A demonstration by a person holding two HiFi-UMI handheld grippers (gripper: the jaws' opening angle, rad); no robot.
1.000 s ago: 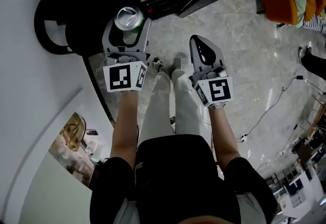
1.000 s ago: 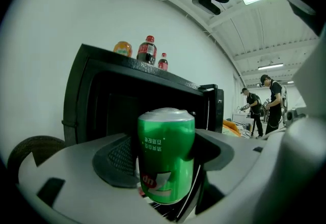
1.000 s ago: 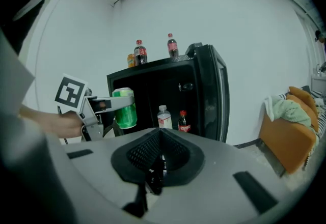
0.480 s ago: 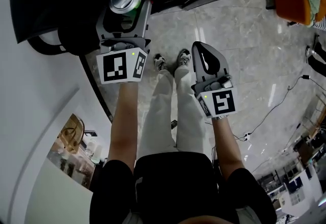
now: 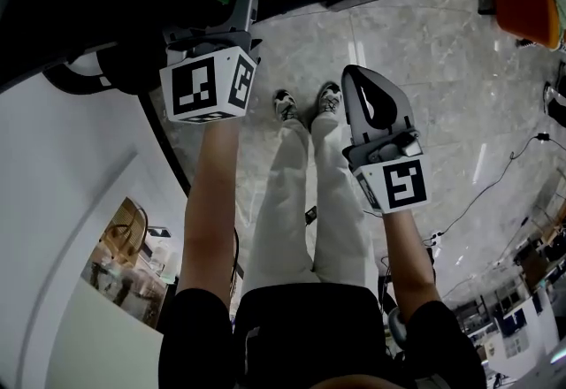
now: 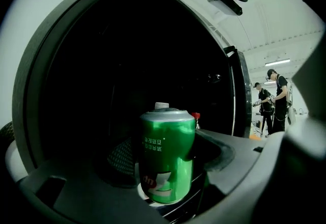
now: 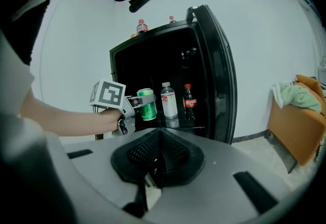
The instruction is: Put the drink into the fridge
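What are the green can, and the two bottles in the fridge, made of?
The green can: probably aluminium, glossy printed wall, silvery rim. The white-capped bottle: seemingly clear plastic, see-through body. The red-capped bottle: likely plastic, dark contents; too small to confirm.

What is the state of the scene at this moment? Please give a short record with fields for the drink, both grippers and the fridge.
drink: green can, upright
left gripper: shut on the green can, at the fridge opening
right gripper: shut, empty, held back from the fridge
fridge: black, door open
inside: clear bottle and cola bottle, standing to the right of the can in the right gripper view
can resting on shelf: cannot tell
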